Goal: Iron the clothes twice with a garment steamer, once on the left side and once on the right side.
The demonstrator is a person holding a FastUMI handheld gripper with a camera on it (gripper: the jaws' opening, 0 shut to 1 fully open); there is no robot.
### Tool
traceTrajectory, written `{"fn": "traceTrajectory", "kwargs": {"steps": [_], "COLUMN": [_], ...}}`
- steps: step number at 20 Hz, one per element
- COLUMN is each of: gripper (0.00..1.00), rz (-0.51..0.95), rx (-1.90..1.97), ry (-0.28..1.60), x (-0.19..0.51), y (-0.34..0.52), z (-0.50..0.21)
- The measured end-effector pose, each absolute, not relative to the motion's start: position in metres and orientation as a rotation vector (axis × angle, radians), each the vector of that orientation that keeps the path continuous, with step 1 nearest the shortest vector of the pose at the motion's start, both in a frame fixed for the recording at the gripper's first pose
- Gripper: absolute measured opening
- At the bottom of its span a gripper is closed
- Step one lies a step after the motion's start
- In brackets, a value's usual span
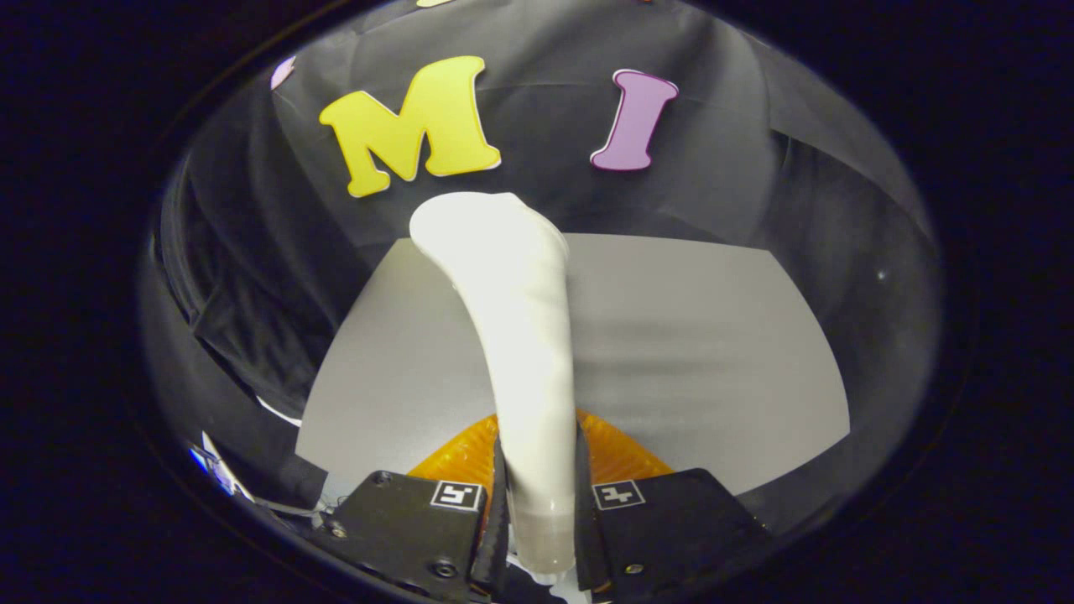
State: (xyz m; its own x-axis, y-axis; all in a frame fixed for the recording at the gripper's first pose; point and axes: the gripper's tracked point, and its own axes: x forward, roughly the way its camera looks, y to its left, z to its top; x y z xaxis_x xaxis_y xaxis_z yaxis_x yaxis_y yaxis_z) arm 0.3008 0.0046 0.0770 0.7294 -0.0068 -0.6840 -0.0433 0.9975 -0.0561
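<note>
The gripper (541,512) is seen closed tight around the steamer (520,335); both black fingers (419,512) are pressed against the lower end of its white handle, one on each side, with only the handle's width left between them. The steamer is held upright between the fingers and is extended forward and upward beyond them. Its body is seen as smooth, glossy white plastic, narrow where it is gripped, and widened and bent slightly to the left at the far end into a rounded head. A greyer band is seen on the handle just at the fingers. A small square black-and-white marker is carried on the top of each finger, next to the steamer. Just behind the steamer's handle, low down, an orange ribbed piece (621,453) is visible on both sides of it; what it is cannot be told. Beyond the steamer a flat grey sheet (713,335) is spread, lightly wrinkled, with the steamer's head rising above its far edge.
</note>
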Motion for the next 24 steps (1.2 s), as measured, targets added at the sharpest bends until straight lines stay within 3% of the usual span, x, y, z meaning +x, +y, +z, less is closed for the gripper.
{"fn": "traceTrajectory", "kwargs": {"steps": [17,24], "gripper": [0.34,0.34], "rz": [0.003,0.010], "rx": [-0.075,-0.059], "ry": [0.441,0.265], "x": [0.182,0.163], "y": [0.131,0.202], "z": [0.177,0.252]}}
